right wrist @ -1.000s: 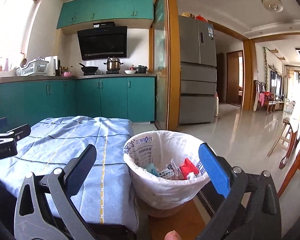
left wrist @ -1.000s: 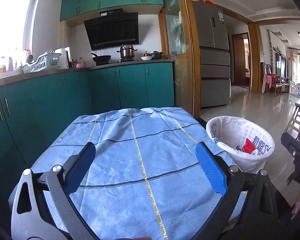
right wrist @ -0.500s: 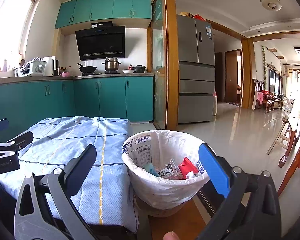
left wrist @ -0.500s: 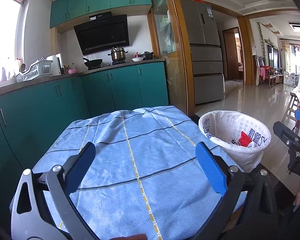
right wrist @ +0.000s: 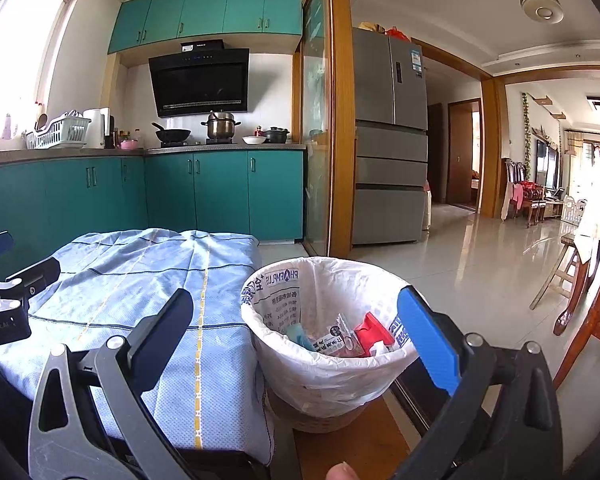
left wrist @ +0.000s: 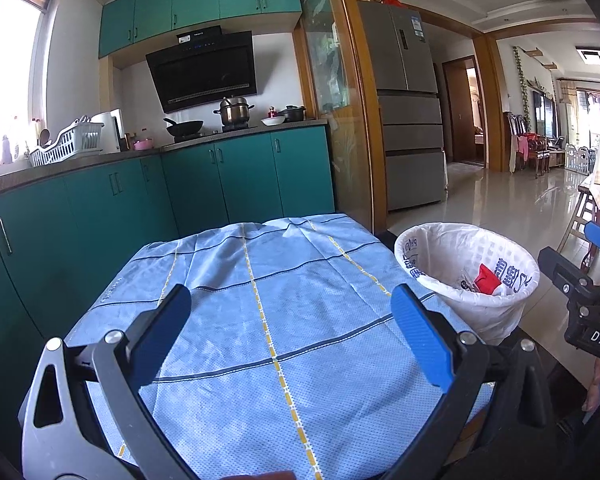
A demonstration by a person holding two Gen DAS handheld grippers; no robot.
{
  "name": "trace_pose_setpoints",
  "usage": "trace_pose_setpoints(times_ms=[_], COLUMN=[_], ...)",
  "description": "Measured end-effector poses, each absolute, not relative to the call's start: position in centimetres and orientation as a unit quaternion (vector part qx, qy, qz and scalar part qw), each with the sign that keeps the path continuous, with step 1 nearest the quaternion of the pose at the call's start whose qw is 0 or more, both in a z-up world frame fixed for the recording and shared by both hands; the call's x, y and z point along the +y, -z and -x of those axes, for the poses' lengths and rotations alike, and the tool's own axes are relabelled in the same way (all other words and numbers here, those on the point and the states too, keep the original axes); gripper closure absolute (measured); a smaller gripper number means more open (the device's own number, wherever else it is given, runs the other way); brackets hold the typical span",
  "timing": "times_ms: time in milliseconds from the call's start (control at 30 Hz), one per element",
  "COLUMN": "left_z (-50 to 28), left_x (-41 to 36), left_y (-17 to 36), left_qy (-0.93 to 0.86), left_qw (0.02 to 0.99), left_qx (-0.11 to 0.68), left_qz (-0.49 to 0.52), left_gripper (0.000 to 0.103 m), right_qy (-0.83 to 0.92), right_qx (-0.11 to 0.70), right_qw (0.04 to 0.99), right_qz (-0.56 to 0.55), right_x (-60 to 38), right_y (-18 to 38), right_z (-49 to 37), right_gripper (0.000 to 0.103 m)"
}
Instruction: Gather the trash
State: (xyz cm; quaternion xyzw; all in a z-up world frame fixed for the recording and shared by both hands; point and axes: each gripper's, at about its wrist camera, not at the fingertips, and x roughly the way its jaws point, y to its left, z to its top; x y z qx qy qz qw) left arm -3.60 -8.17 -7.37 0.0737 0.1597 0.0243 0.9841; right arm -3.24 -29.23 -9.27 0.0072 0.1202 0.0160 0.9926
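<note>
A waste basket lined with a white plastic bag [right wrist: 320,364] [left wrist: 496,308] stands just right of the table. Inside it lie a red wrapper [right wrist: 374,330] [left wrist: 487,278], a printed packet [right wrist: 336,340] and a pale blue piece. My left gripper [left wrist: 290,328] hovers open over the light blue checked tablecloth [left wrist: 268,312] with nothing between its fingers. My right gripper [right wrist: 300,332] is open too, held in front of the basket, its blue finger [right wrist: 428,336] overlapping the rim. The right gripper [left wrist: 580,296] also shows at the right edge of the left wrist view.
Teal cabinets [left wrist: 112,200] run along the left and back, with a stove, pots and a dish rack on the counter. A grey fridge [right wrist: 392,140] stands behind a wooden frame. Tiled floor [right wrist: 480,256] opens to the right; wooden chair legs [right wrist: 580,300] stand at the far right.
Both grippers have tilted up and drawn back a little, so the table and basket sit lower in both views. Both stay open and hold nothing.
</note>
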Motion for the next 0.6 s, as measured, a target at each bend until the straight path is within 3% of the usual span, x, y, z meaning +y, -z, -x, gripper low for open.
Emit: trace_pose_setpoints(times_ms=[600], left_z=[3.59], left_x=[-8.08], left_y=[7.24], left_qy=[-0.02], left_qw=[0.984], left_qx=[0.161], left_qz=[-0.068], left_gripper=[0.003], right_qy=[-0.017], right_qx=[0.126], right_qw=[0.992], right_qz=[-0.002], right_x=[-28.98], right_y=[9.44], right_z=[2.77], right_gripper=[0.003])
